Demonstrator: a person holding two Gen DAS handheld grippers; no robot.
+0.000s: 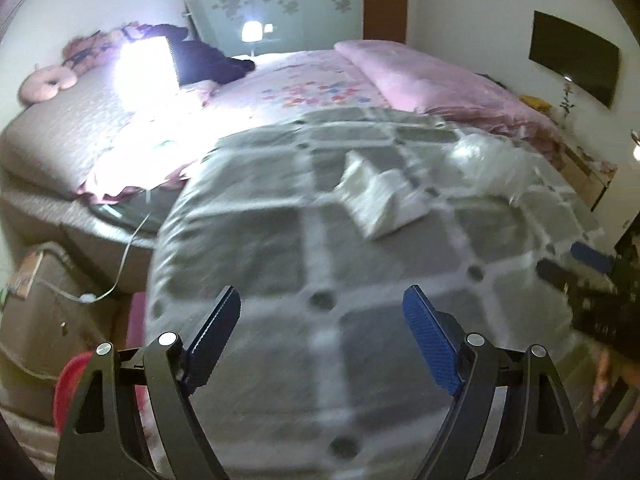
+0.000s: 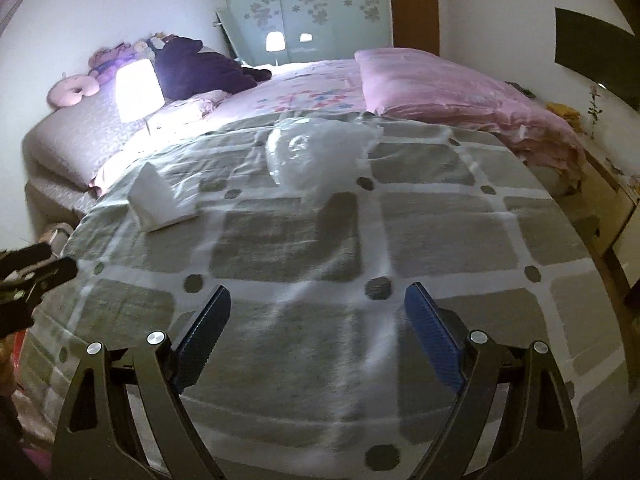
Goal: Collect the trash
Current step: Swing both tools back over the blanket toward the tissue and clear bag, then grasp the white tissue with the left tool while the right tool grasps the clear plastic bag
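A crumpled white tissue wad (image 1: 382, 200) lies on the grey checked cloth (image 1: 280, 240) ahead of my left gripper (image 1: 322, 304), which is open and empty. In the right wrist view the tissue wad (image 2: 160, 200) lies at the left. A crumpled clear plastic bag (image 2: 316, 152) lies straight ahead of my right gripper (image 2: 318, 304), which is open and empty. The bag (image 1: 492, 160) shows at the right in the left wrist view. The right gripper (image 1: 576, 268) appears at the right edge of the left view; the left gripper (image 2: 44, 264) at the left edge of the right view.
Behind the cloth is a bed with a folded pink duvet (image 2: 452, 84), plush toys (image 2: 120, 60) and a lit lamp (image 2: 138, 90). A wardrobe (image 2: 308, 8) stands at the back. A dark TV (image 1: 576, 64) hangs on the right wall. A red object (image 1: 70, 384) sits low left.
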